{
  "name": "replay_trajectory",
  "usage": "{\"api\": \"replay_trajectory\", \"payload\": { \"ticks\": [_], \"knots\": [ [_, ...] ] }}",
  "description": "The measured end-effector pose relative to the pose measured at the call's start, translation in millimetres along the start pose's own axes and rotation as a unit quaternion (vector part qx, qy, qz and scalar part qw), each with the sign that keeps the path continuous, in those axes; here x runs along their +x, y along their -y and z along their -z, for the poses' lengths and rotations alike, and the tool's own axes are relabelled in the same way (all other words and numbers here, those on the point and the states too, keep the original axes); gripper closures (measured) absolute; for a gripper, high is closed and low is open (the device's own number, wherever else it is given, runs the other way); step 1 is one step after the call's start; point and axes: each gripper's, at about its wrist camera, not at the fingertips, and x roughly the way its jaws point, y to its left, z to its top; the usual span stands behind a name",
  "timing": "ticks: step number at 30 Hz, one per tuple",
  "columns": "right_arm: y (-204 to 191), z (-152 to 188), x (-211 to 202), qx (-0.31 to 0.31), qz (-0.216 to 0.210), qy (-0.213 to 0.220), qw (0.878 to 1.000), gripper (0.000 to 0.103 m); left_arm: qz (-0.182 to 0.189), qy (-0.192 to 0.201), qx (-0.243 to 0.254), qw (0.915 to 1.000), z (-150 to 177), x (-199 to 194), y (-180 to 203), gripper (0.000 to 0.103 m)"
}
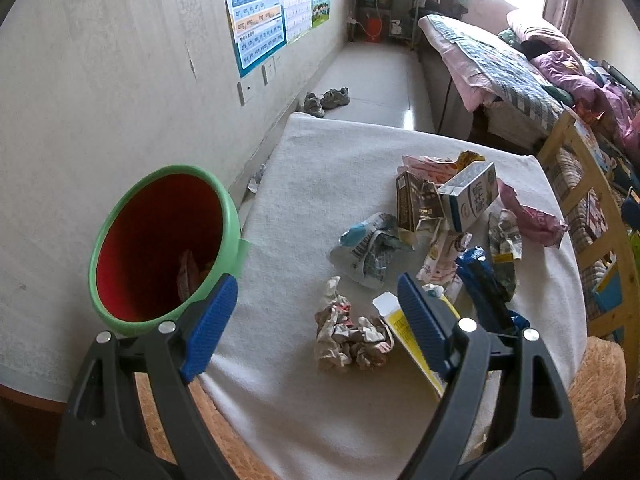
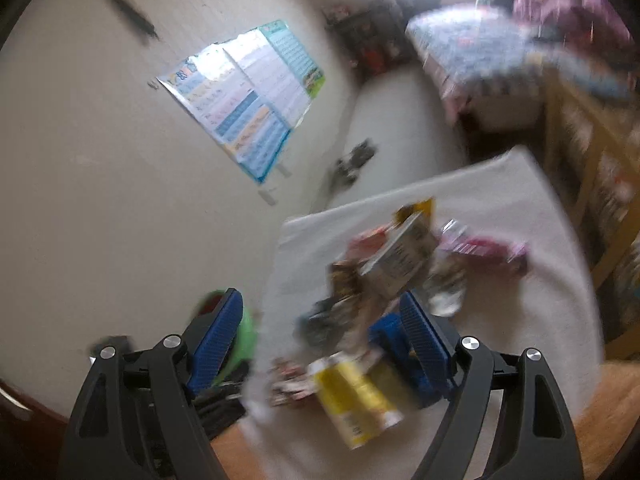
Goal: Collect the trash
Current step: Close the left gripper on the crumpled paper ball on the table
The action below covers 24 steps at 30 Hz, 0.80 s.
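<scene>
A heap of trash lies on the white-towelled table (image 1: 320,152): a crumpled paper ball (image 1: 352,336), a yellow box (image 1: 400,330), a milk carton (image 1: 472,200), a brown wrapper (image 1: 414,208) and a pink wrapper (image 1: 528,216). At the table's left edge stands a green bin (image 1: 160,248), red inside, with some trash at the bottom. My left gripper (image 1: 316,284) hangs open above the paper ball, holding nothing. The right wrist view is blurred. In it my right gripper (image 2: 320,300) is open over the yellow box (image 2: 356,392) and the carton (image 2: 404,260), apart from both.
A blue ribbed shape (image 1: 484,288) pokes into the pile's right side. Shoes (image 1: 326,100) lie on the floor beyond the table. A wooden chair (image 1: 588,200) and a cluttered bed (image 1: 520,64) stand to the right. A wall with posters (image 1: 260,20) runs along the left.
</scene>
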Motion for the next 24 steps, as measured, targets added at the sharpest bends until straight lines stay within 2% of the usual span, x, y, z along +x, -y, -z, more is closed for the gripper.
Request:
{"api": "replay_trajectory", "payload": {
  "ticks": [3, 5, 7, 9, 10, 12, 19, 21, 24],
  "knots": [
    [3, 3, 9, 0.038, -0.056, -0.049, 0.996, 0.028, -0.002, -0.001, 0.000, 1.0000, 1, 0, -1, 0.023],
    [0, 4, 7, 0.032, -0.053, -0.047, 0.997, 0.029, -0.010, 0.003, 0.004, 0.9999, 1, 0, -1, 0.023],
    [-3, 3, -3, 0.014, -0.016, -0.011, 1.000, 0.029, -0.021, 0.006, 0.010, 0.9997, 2, 1, 0, 0.020],
    [-7, 1, -14, -0.021, 0.050, 0.035, 0.998, 0.029, -0.026, 0.005, 0.016, 0.9995, 5, 5, 0, 0.019],
    [-11, 1, -19, -0.051, 0.092, 0.057, 0.993, 0.028, -0.024, 0.000, 0.018, 0.9996, 8, 9, 0, 0.018],
    [-15, 3, -24, -0.099, 0.148, 0.078, 0.981, 0.028, -0.019, -0.011, 0.021, 0.9995, 13, 16, 2, 0.018],
    [4, 11, -22, -0.091, 0.173, 0.064, 0.979, 0.028, -0.001, -0.062, 0.023, 0.9978, 36, 49, 7, 0.018],
    [9, 12, -18, -0.084, 0.175, 0.057, 0.979, 0.028, 0.003, -0.080, 0.013, 0.9967, 42, 61, 5, 0.018],
    [14, 10, -16, -0.082, 0.175, 0.049, 0.980, 0.028, 0.029, -0.096, -0.019, 0.9947, 44, 76, -2, 0.018]
  ]
}}
